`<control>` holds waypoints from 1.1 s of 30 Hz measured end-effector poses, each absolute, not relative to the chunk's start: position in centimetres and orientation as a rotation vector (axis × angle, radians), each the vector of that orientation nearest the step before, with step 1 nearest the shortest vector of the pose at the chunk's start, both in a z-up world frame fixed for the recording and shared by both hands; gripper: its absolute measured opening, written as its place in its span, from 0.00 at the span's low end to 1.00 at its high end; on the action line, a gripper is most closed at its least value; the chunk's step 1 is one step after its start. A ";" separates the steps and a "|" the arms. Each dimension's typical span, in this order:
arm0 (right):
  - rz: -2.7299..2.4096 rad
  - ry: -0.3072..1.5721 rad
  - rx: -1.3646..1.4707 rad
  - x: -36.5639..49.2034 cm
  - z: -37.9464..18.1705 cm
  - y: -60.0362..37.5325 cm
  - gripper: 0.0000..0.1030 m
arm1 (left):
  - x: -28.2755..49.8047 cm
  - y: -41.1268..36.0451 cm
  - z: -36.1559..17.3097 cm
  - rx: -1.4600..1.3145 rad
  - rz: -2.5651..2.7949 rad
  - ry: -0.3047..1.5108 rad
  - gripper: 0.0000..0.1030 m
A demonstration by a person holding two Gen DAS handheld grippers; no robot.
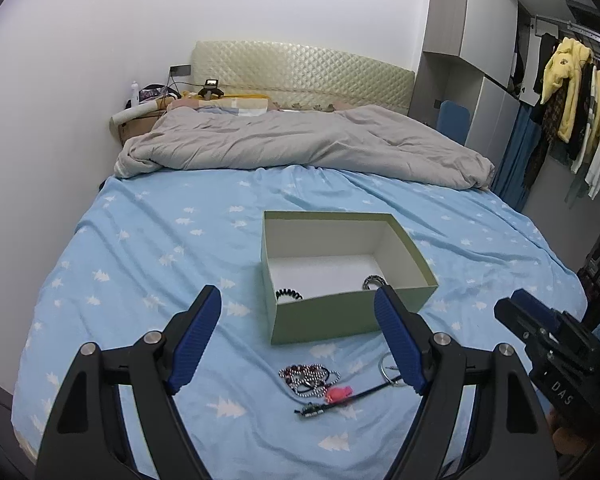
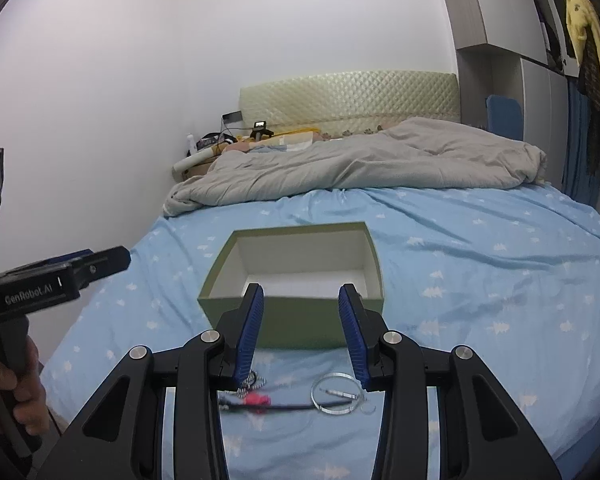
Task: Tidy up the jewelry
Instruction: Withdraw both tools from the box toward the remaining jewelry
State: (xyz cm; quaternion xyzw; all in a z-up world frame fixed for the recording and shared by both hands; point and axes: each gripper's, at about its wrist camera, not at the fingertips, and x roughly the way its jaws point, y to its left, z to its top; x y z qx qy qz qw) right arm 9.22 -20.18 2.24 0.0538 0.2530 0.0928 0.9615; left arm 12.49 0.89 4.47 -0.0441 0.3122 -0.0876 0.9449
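A small heap of jewelry lay on the blue bed sheet [image 1: 148, 240] near the foot edge of the bed, just in front of an open green box [image 1: 348, 316]. In the heap, a tangle of beaded bracelets [image 1: 306, 376] was seen on the left, a pink piece [image 1: 339, 393] just beside it, a thin black cord [image 1: 364, 394] stretched toward a silver bangle [image 1: 386, 372] on the right, and a small dark clip [image 1: 312, 411] nearest the foot edge. Inside the box, on its white floor, a black coiled band [image 1: 289, 294] rested at the near left corner and a dark patterned ring [image 1: 374, 281] toward the near right; both were partly hidden by the near wall. The left tongs [image 1: 298, 312] were held wide apart above the heap, with nothing between them. The right tongs [image 2: 301, 308] were held partly apart over the same heap, also with nothing gripped; from the left wrist view they [image 1: 516, 308] were seen at the right edge. A hand [image 2: 18, 376] was seen wrapped around the handle of the left tool. Farther up the bed a rumpled grey duvet [image 1: 300, 144] was piled before a quilted headboard [image 1: 300, 68], and clothes [image 1: 568, 104] hung on a rail by the right wall.
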 end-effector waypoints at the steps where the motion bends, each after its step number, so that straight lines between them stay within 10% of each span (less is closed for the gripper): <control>1: 0.189 0.513 0.113 8.9 2.0 -20.4 0.36 | 12.2 0.7 4.3 -0.087 -0.182 0.634 0.77; 33: 0.130 0.558 0.091 1.4 -4.7 -22.6 0.36 | 7.2 0.0 -3.3 -0.159 -0.259 0.731 0.76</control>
